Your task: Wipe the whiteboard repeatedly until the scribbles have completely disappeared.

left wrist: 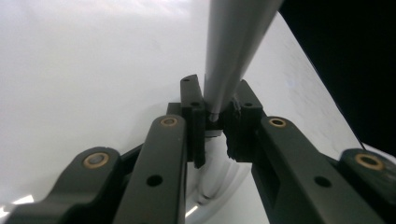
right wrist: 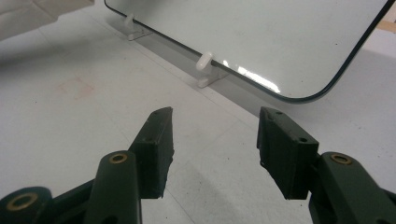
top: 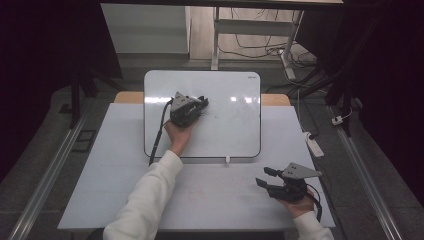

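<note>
A white whiteboard (top: 235, 130) lies on the white table (top: 125, 190), propped on small white clip feet (right wrist: 206, 64). My left gripper (top: 204, 102) rests over the board's upper left part. Its jaws are shut on a grey marker-like stick (left wrist: 233, 42), which rises from between the jaws (left wrist: 215, 95) over the glossy board (left wrist: 70, 70). My right gripper (top: 265, 177) hovers low over the table's front right, open and holding nothing. In the right gripper view its jaws (right wrist: 215, 135) point at the board's near edge (right wrist: 261, 37).
A second white foot (right wrist: 131, 26) supports the board farther along its edge. On the floor to the right lies a white power strip (top: 314, 145). Behind the table stand desk legs (top: 215, 45) with loose cables. A faint reddish stain (right wrist: 74, 86) marks the tabletop.
</note>
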Motion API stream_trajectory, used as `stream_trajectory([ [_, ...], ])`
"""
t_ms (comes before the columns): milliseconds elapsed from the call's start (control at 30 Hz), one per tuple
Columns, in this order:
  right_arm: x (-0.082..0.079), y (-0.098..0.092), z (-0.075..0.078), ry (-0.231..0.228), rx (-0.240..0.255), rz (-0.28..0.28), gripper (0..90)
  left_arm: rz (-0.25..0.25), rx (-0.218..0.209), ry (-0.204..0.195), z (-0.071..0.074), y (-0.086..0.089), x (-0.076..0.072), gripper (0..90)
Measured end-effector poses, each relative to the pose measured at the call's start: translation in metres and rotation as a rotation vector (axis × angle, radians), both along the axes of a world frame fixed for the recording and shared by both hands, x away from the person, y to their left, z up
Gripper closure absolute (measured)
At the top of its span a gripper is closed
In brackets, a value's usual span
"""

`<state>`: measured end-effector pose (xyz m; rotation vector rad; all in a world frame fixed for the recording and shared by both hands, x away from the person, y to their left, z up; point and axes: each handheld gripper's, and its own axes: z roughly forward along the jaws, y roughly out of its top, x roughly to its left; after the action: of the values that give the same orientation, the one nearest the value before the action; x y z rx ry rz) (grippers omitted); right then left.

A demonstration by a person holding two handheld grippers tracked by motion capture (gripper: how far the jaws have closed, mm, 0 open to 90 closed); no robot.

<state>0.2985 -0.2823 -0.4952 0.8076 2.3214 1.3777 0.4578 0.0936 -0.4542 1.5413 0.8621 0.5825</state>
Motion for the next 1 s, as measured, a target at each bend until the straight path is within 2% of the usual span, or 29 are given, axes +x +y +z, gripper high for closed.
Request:
stream_trajectory([
  [100,0.0,0.001,0.0,0.0,-0.001,0.002,45.7,-0.052,0.0,-0.003,-0.007,-0.013,-0.002,78.2],
  [133,0.0,0.002,0.0,0.0,-0.001,0.004,45.7,-0.052,0.0,-0.003,-0.007,-0.013,-0.002,78.2],
  [167,0.0,0.002,0.0,0.0,-0.002,0.006,45.7,-0.073,0.023,-0.018,-0.01,-0.026,-0.004,78.2],
  [200,0.0,0.002,0.0,-0.001,-0.004,0.007,45.6,-0.075,0.031,-0.027,-0.01,-0.029,-0.004,78.2],
  [267,0.0,0.001,0.0,-0.002,-0.004,0.005,45.6,-0.051,0.037,-0.048,-0.009,-0.028,-0.004,78.2],
  [333,0.0,0.0,0.0,-0.002,0.0,0.002,45.6,-0.019,0.01,-0.054,-0.007,-0.019,-0.001,78.2],
  [400,0.0,-0.001,0.0,-0.001,0.002,-0.001,45.7,-0.006,-0.008,-0.052,-0.006,-0.01,0.001,78.2],
  [667,0.0,0.003,-0.001,0.0,-0.004,0.01,45.6,-0.052,0.065,-0.056,-0.011,-0.025,-0.008,78.3],
  [800,0.0,0.003,-0.001,0.002,-0.005,0.006,45.6,-0.042,0.066,-0.059,-0.009,-0.025,-0.006,78.3],
  [900,0.0,0.002,0.0,0.0,-0.002,0.003,45.6,-0.017,0.024,-0.051,-0.007,-0.02,-0.003,78.2],
  [1000,0.0,0.002,0.0,0.001,-0.002,0.006,45.6,-0.017,0.023,-0.046,-0.007,-0.024,-0.002,78.3],
])
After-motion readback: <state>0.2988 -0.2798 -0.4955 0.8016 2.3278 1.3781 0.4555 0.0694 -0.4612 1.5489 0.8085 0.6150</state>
